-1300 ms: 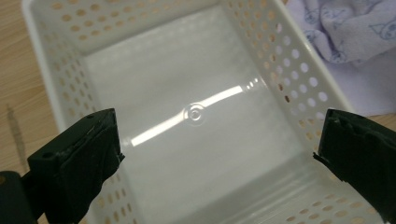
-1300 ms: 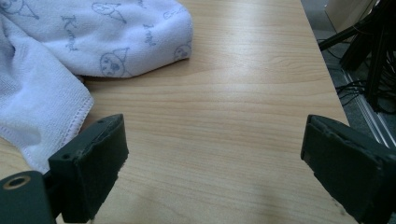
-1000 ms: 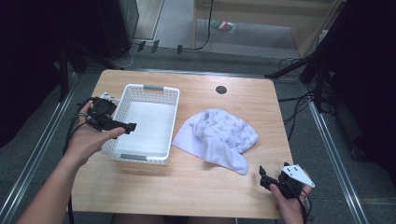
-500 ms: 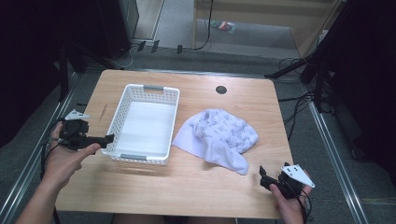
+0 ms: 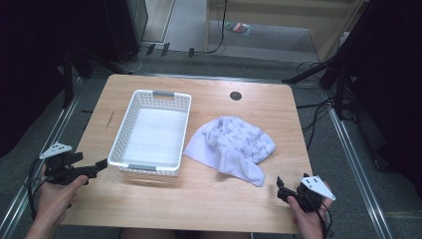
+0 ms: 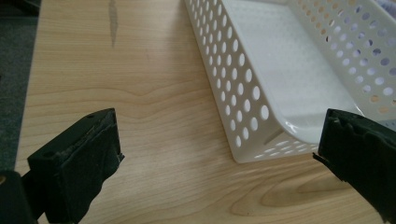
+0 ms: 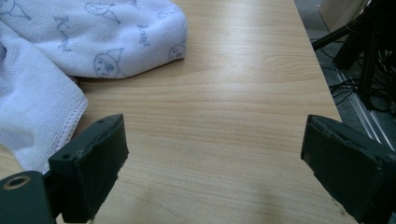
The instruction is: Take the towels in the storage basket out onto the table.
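Note:
A white perforated basket (image 5: 122, 134) stands empty on the left half of the wooden table (image 5: 214, 204). To its right lies a crumpled white towel (image 5: 234, 144) with a grey print. My left gripper (image 5: 98, 167) is open at the table's near left corner, a short way from the basket's near left corner and apart from it. In the left gripper view that gripper (image 6: 220, 129) has the basket's corner (image 6: 243, 135) between its wide jaws, farther off. My right gripper (image 5: 281, 188) rests open near the front right edge. In the right gripper view it (image 7: 215, 135) frames bare wood, with the towel (image 7: 93, 37) off to the left.
A black round grommet (image 5: 235, 95) sits in the tabletop at the back. A dark scratch (image 5: 109, 119) marks the wood left of the basket. Cables (image 5: 318, 107) and dark stands crowd the floor to the right. Bare wood lies between the basket and the front edge.
My left gripper has drawn back from the basket's left rim toward the near left corner of the table. The right gripper, basket and towel have stayed put.

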